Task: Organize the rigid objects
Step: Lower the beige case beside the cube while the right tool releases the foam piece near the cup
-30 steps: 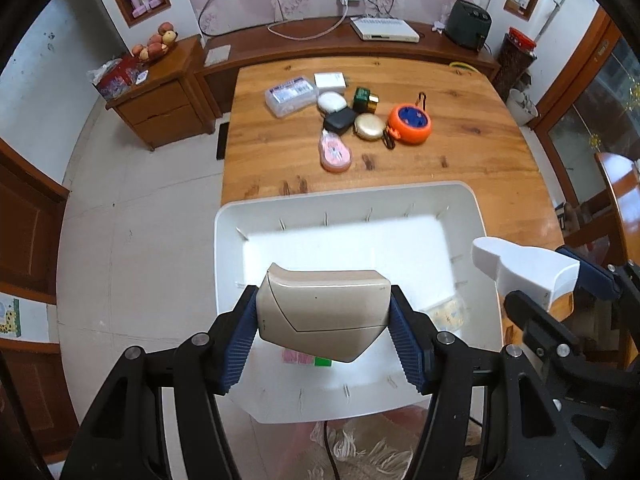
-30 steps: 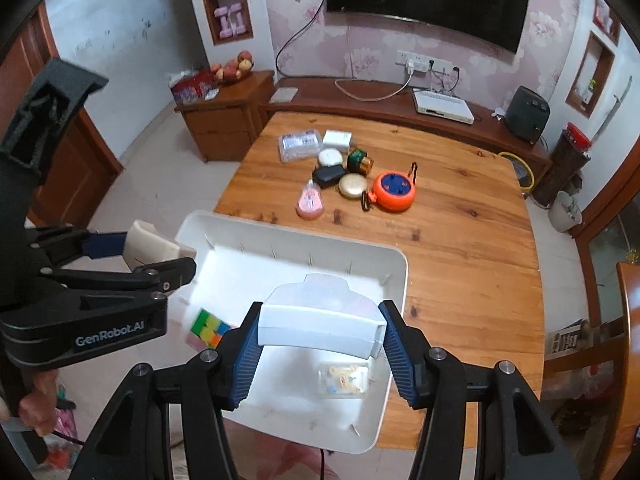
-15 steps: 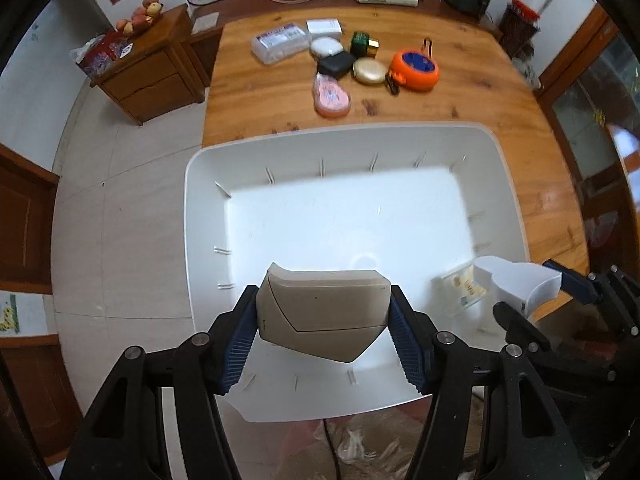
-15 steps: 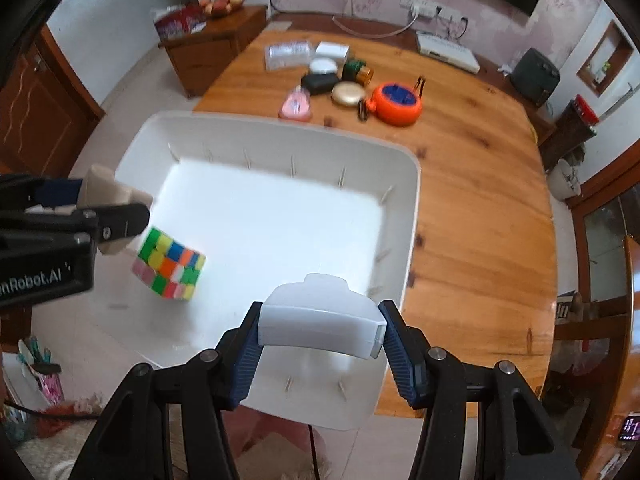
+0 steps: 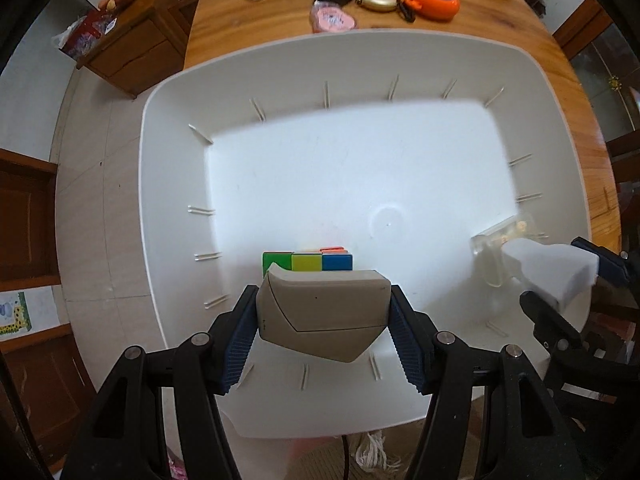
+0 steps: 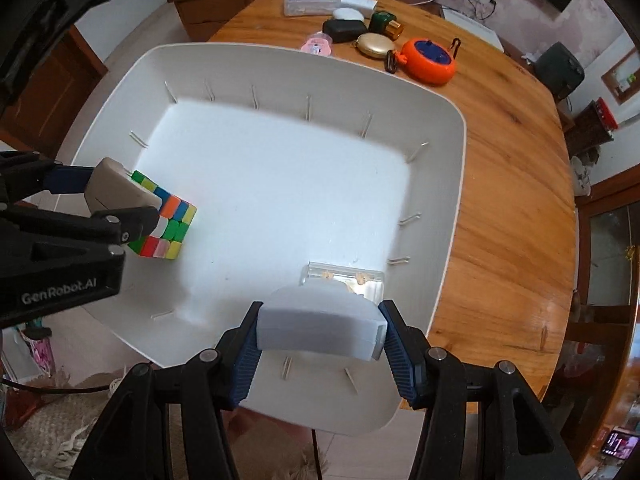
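My left gripper (image 5: 324, 330) is shut on a beige box (image 5: 324, 316) and holds it low inside the white bin (image 5: 168, 128), right over a colourful puzzle cube (image 5: 307, 261). My right gripper (image 6: 320, 344) is shut on a white box (image 6: 320, 324) at the bin's near right side, just above a clear plastic case (image 6: 344, 278). In the right wrist view the left gripper (image 6: 120, 196) with the beige box (image 6: 116, 190) sits against the cube (image 6: 170, 220). The right gripper's white box (image 5: 552, 272) shows at the right of the left wrist view, by the clear case (image 5: 500, 240).
The bin (image 6: 452, 184) overhangs the near edge of a wooden table (image 6: 512, 160). Beyond it lie a pink case (image 6: 318, 45), black pouch (image 6: 342, 29), gold compact (image 6: 370, 44), orange round reel (image 6: 430, 60), green jar (image 6: 384, 24) and a clear box (image 6: 310, 0). A wooden cabinet (image 5: 132, 52) stands left.
Both grippers have come down and forward into the bin with their boxes. The bin now fills both views, and the cube and clear case sit just ahead of the held boxes.
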Demonstrator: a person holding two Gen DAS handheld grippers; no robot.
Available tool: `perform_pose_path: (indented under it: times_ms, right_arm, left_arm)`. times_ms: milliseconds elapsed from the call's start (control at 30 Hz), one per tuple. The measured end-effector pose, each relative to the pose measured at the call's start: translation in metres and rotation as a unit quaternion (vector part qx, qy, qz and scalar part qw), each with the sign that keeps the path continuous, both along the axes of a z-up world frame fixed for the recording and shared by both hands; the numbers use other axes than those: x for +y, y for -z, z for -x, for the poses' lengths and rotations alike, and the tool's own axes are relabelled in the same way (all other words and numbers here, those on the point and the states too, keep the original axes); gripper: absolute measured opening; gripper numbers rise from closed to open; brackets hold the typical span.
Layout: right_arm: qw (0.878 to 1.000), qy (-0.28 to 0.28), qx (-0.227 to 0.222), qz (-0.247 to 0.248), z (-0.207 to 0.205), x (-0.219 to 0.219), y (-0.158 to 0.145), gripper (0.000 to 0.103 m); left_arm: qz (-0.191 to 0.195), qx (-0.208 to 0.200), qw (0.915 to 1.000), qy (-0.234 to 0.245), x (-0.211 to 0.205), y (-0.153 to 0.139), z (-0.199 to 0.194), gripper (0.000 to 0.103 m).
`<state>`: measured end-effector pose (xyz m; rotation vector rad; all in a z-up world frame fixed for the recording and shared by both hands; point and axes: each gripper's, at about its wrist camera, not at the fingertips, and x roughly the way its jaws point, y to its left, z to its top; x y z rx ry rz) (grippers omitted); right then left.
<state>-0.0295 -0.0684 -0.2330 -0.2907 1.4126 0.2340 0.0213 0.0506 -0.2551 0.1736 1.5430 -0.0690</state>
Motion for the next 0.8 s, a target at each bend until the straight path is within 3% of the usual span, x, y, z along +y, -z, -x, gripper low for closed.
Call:
perform_pose_path:
  times_ms: [167,300,567,800]
  right_arm:
    - [1.0,-0.012,0.024,0.011,0.0,0.006,0.012,0.058]
    - [1.0,-0.02,0.012,0.013,0.0,0.009,0.008,0.076]
    - [0.998,-0.042,-0.037,0.013,-0.004,0.013,-0.019,0.076]
    - [0.992,-0.084,-0.092,0.012,-0.005,0.022,-0.067,0.076]
  left_arm:
    - [0.002,0.011,0.9999,-0.003,0.004,0.007,0.002,0.066]
    - [0.004,0.021,0.9996,-0.016,0.01,0.011,0.002,0.077]
    - [0.003,0.01,0.9999,-0.012,0.014,-0.003,0.002,0.083]
    - [0.0,-0.018,0.9998,0.002,0.009,-0.028,0.005,0.083]
